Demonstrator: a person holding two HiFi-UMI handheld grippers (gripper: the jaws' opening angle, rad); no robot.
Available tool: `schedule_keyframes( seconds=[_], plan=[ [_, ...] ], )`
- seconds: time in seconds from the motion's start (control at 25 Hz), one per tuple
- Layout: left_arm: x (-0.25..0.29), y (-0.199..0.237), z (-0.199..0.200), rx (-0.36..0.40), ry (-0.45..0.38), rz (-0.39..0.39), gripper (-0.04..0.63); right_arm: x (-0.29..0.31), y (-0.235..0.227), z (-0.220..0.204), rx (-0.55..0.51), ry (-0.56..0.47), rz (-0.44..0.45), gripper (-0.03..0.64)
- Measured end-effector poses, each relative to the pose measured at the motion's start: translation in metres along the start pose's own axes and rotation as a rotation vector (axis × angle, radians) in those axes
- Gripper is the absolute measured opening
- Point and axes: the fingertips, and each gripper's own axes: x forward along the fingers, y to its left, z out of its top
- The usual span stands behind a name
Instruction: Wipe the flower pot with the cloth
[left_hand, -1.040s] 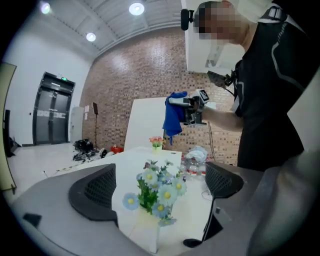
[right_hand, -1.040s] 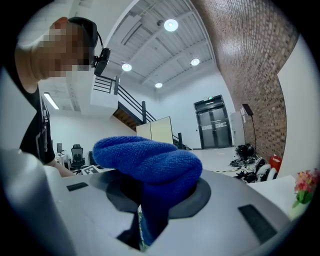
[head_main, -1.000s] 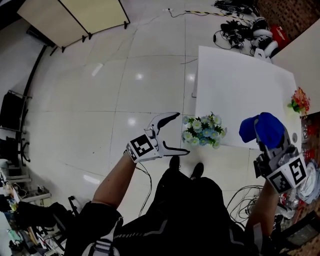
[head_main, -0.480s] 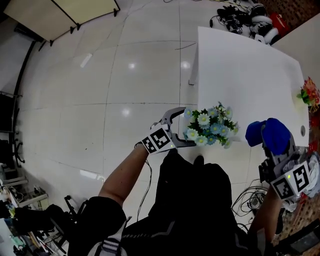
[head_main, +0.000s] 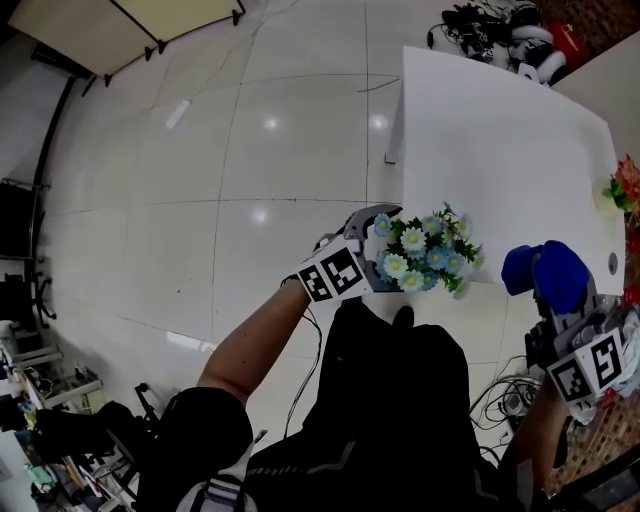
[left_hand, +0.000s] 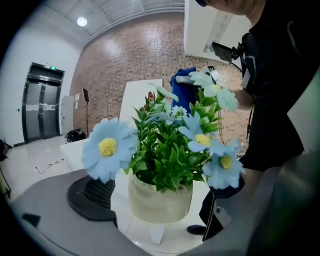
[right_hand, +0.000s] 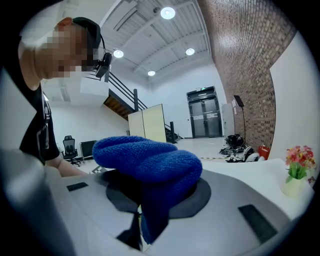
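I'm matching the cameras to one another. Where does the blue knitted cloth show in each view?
Head view: blue knitted cloth at the right, in the right tool.
Left gripper view: cloth upper middle, behind the artificial blue flowers.
Right gripper view: cloth centre, between that tool's jaws.
Shared landmark: the white table.

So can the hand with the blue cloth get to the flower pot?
Probably yes. The right gripper, shut on the cloth, is off beside the flowers with bare table between. The left gripper flanks the pot with open jaws, and flowers overhang it.
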Motion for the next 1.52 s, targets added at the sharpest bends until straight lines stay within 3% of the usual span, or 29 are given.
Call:
schedule_keyframes(
  seconds=[0.12, 0.36, 0.6, 1.12, 1.52],
  plan=[
    [0.013, -0.004, -0.01, -0.007, 0.044, -0.025, 0.563, 0.002, 0.004, 0.0, 0.009, 0.001, 0.005, 0.089],
    [0.038, 0.0, -0.012, -0.01, 0.046, -0.04, 0.563, 0.0, 0.0, -0.01, 0.043, 0.01, -0.001, 0.089],
    [0.043, 0.003, -0.022, 0.061, 0.118, -0.042, 0.563, -0.002, 0.001, -0.019, 0.07, 0.033, -0.006, 0.089],
    [0.049, -0.001, -0.017, 0.067, 0.033, -0.097, 0.541, 0.01, 0.021, -0.02, 0.058, 0.042, 0.016, 0.089],
    [0.034, -0.016, -0.022, 0.1, 0.055, -0.165, 0.537, 0.009, 0.022, -0.018, 0.072, 0.042, 0.004, 0.089]
  ],
)
